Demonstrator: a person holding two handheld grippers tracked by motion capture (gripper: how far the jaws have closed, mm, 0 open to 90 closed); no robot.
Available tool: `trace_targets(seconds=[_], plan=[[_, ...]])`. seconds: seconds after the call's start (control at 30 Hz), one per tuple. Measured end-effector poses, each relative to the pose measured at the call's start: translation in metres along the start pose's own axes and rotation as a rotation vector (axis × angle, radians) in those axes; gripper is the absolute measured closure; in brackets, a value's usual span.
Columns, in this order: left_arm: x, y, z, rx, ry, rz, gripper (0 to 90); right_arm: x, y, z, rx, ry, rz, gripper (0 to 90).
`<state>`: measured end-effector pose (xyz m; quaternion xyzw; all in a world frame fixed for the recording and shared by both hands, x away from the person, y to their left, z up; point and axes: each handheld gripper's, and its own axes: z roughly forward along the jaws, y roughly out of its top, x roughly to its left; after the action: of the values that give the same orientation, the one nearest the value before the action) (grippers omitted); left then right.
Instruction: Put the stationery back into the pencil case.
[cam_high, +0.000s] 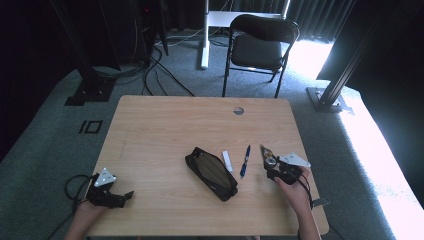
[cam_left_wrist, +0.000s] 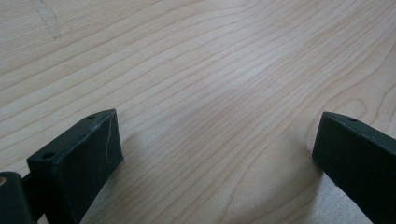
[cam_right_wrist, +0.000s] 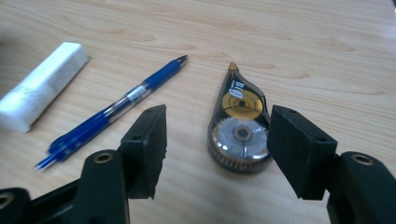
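A correction tape dispenser (cam_right_wrist: 239, 128) with a clear dark shell and a gold reel lies flat on the wooden table (cam_high: 165, 130). It lies between the jaws of my right gripper (cam_right_wrist: 218, 136), which stands open: the left pad is clear of it and the right pad is close beside its edge. In the high view the right gripper (cam_high: 272, 170) is at the table's right front, with the dispenser (cam_high: 267, 155) at its tips. A blue pen (cam_right_wrist: 119, 105) and a white eraser (cam_right_wrist: 42, 86) lie to its left. My left gripper (cam_left_wrist: 215, 140) stands wide open over bare wood at the front left (cam_high: 122, 196).
A black pencil case (cam_high: 211, 173) lies at an angle in the middle front, with the eraser (cam_high: 227, 161) and pen (cam_high: 245, 161) just right of it. A grommet hole (cam_high: 238, 110) marks the far edge. A black folding chair (cam_high: 260, 45) stands beyond the table.
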<state>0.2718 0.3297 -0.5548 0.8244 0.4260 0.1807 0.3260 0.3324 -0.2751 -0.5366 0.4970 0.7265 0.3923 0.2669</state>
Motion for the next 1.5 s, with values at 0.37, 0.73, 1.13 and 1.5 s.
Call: trace_targets(seconds=[0.37,0.73,1.13,1.5], plan=[[0.0,0.0,0.0,-0.001,0.0,-0.001,1.6,-0.02,0.007,0.03,0.06,-0.029,0.029,32.5],[0.0,0.0,0.0,0.0,0.0,-0.001,1.6,-0.02,0.009,0.046,0.09,-0.04,0.032,32.3],[0.0,0.0,0.0,0.0,0.0,0.0,1.6,-0.014,0.016,0.06,0.128,-0.022,0.023,46.8],[0.0,0.0,0.0,0.0,0.0,-0.001,1.6,-0.012,0.019,0.059,0.149,-0.033,0.049,49.3]])
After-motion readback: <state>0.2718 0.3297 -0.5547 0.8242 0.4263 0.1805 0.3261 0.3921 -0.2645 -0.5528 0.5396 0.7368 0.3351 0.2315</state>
